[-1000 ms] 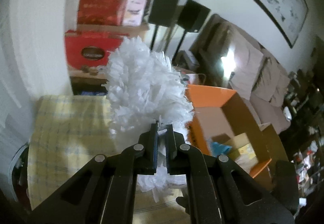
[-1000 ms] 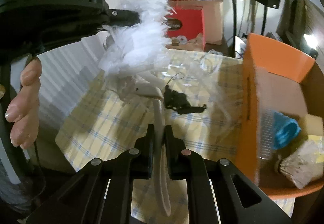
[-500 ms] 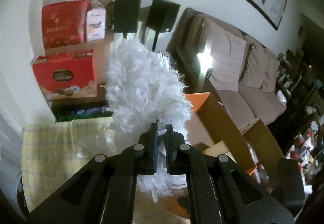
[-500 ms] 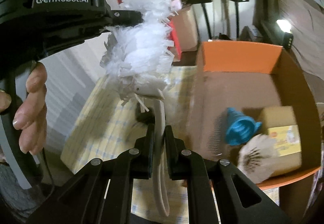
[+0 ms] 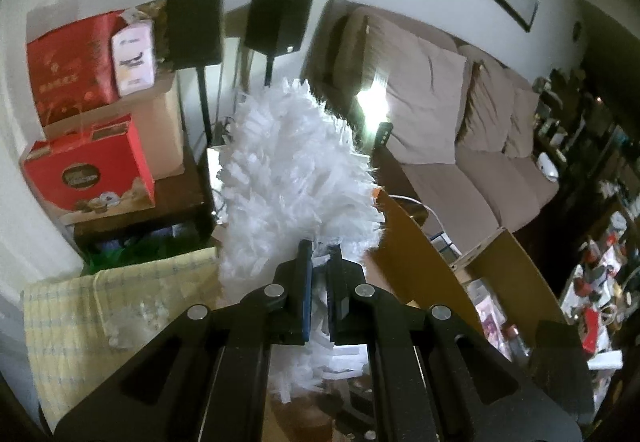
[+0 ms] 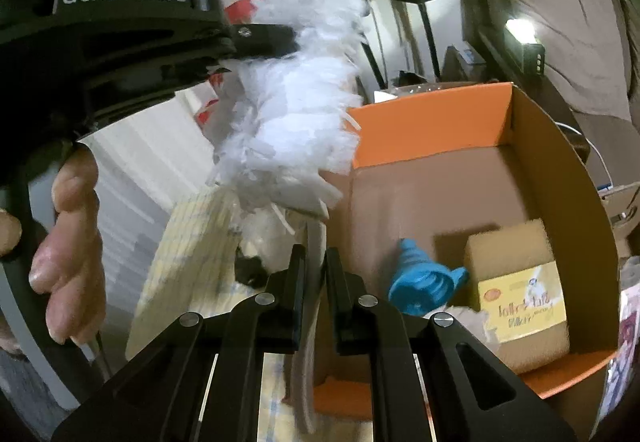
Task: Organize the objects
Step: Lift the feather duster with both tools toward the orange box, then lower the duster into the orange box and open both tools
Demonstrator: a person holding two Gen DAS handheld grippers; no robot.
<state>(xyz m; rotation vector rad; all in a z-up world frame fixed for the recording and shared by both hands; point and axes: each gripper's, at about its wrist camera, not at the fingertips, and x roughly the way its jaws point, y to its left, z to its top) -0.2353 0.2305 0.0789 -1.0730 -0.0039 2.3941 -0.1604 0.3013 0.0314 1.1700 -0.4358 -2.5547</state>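
Duster (image 6: 296, 122) upright, fluffy end up; both tools (image 6: 316, 262) clamp it.

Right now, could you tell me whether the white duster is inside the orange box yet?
Not yet: the white duster is held up beside the orange box.

The right hand-held gripper (image 6: 316, 266) clamps the duster handle (image 6: 307, 342) beside the orange box (image 6: 560, 178).
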